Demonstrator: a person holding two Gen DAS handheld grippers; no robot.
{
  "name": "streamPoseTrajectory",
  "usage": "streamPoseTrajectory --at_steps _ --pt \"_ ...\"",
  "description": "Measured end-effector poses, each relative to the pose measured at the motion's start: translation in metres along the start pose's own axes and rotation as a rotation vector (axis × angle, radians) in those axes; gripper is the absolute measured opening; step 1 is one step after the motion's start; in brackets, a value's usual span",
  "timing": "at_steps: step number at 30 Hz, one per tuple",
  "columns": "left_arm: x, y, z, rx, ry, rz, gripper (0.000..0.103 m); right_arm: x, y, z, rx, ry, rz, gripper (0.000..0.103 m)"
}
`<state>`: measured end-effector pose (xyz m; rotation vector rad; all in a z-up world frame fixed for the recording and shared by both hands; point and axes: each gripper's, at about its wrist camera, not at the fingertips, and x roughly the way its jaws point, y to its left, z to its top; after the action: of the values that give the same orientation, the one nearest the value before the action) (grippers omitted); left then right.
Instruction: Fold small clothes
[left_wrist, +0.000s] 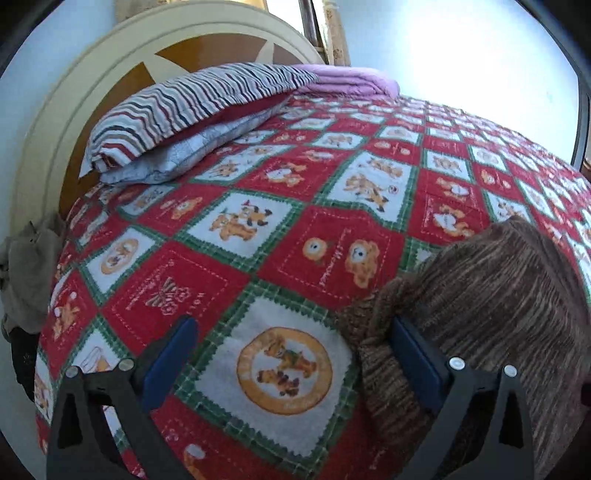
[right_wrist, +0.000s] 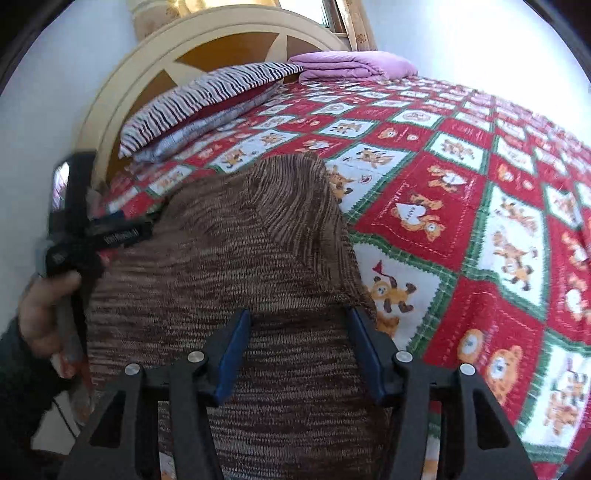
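A brown striped knit garment (right_wrist: 229, 258) lies spread on the red bear-print bedspread (right_wrist: 461, 206), its far part folded over in a ridge. My right gripper (right_wrist: 299, 313) hovers over the garment's near part. Its blue-padded fingers stand apart and nothing is pinched between them. In the left wrist view, the same garment (left_wrist: 498, 288) fills the lower right. My left gripper (left_wrist: 293, 321) is wide open over bare bedspread, its right finger just beside the garment's edge. A hand (right_wrist: 40, 310) holds the left tool at the garment's left side.
A striped pillow (left_wrist: 192, 107) on a grey one and a folded purple blanket (left_wrist: 351, 79) lie by the cream and brown headboard (left_wrist: 74, 110). A crumpled grey-brown cloth (left_wrist: 29, 266) hangs at the bed's left edge. Open bedspread stretches to the right.
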<state>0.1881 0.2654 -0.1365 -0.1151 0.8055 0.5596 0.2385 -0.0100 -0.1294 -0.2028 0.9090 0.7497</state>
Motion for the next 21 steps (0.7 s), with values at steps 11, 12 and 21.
streamPoseTrajectory --at_steps 11,12,21 --pt "-0.077 -0.034 -0.065 0.124 -0.085 -0.096 0.103 -0.051 0.014 -0.012 0.091 -0.134 -0.041 0.057" --pt "-0.069 -0.03 -0.07 0.107 -0.091 -0.1 0.103 -0.054 0.016 -0.014 0.093 -0.139 -0.04 0.057" --pt "-0.107 -0.006 -0.06 -0.008 -0.111 -0.198 0.103 -0.101 0.048 -0.022 0.081 -0.232 -0.077 0.057"
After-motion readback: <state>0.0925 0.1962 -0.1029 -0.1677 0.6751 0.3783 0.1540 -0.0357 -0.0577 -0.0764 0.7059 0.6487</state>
